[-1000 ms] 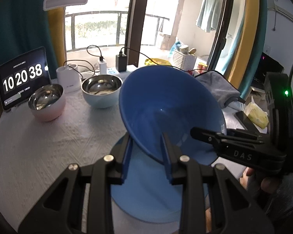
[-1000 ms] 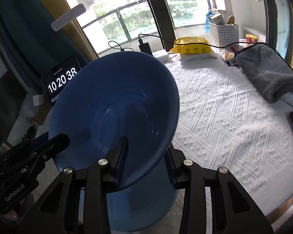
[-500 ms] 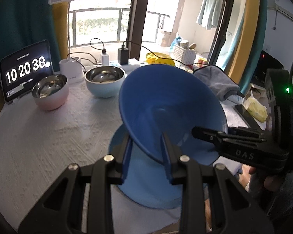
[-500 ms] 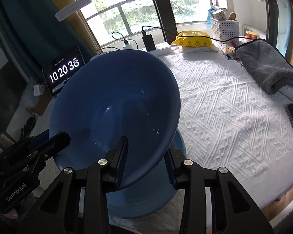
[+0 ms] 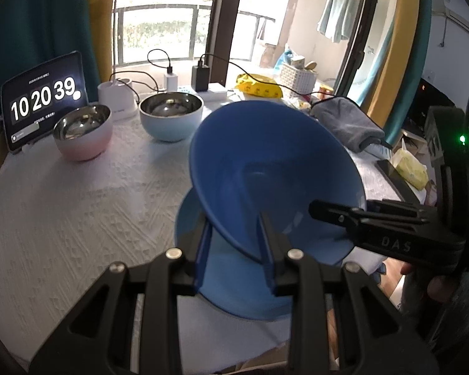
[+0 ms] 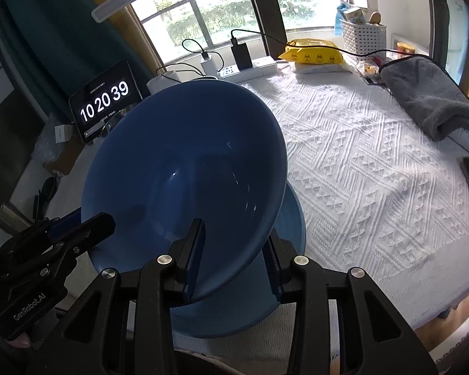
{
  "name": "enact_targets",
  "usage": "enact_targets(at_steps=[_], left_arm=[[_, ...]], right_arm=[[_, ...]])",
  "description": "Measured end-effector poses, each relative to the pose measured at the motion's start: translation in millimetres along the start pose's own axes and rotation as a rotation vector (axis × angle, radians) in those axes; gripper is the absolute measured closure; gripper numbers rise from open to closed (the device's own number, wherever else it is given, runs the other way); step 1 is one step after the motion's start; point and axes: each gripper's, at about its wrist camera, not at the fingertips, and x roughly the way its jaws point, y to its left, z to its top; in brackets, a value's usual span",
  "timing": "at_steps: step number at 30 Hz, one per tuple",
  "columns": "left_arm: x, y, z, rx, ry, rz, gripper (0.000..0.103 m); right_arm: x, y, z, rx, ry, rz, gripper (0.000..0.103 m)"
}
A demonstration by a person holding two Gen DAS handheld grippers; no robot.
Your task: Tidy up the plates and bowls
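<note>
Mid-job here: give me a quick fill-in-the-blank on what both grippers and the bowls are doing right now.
Both the left gripper and right gripper grip the rim of one ____ bowl.
The bowl hangs tilted above a blue ____.
The pink bowl and pale-blue bowl each have a shiny ____ interior.

Missing: blue; plate; metal

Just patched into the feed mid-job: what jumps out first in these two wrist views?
The big dark blue bowl dominates both views, tilted and pinched at its rim by the left gripper and the right gripper, above a lighter blue plate on the white tablecloth. Behind, a pink steel-lined bowl and a pale blue one stand beside the tablet clock reading 10 20 39.
</note>
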Motion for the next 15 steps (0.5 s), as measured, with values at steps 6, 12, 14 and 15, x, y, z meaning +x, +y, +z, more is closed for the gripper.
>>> enact_targets(at_steps=[6, 12, 14, 15], left_arm=[[-0.5, 2.9, -3.2, -0.008, 0.010, -0.002, 0.073], [-0.5, 3.2, -6.9, -0.009, 0.024, -0.001, 0.073], [-0.3, 4.0, -8.1, -0.011, 0.031, -0.001, 0.073], [0.2, 4.4, -9.0, -0.013, 0.037, -0.001, 0.073]], right_arm=[[-1.2, 1.7, -1.0, 0.000, 0.006, 0.007, 0.064], [-2.2, 1.2, -1.5, -0.001, 0.008, 0.016, 0.064], [-1.9, 0.3, -1.8, 0.000, 0.011, 0.020, 0.064], [-1.8, -0.3, -2.0, 0.000, 0.012, 0.023, 0.064]])
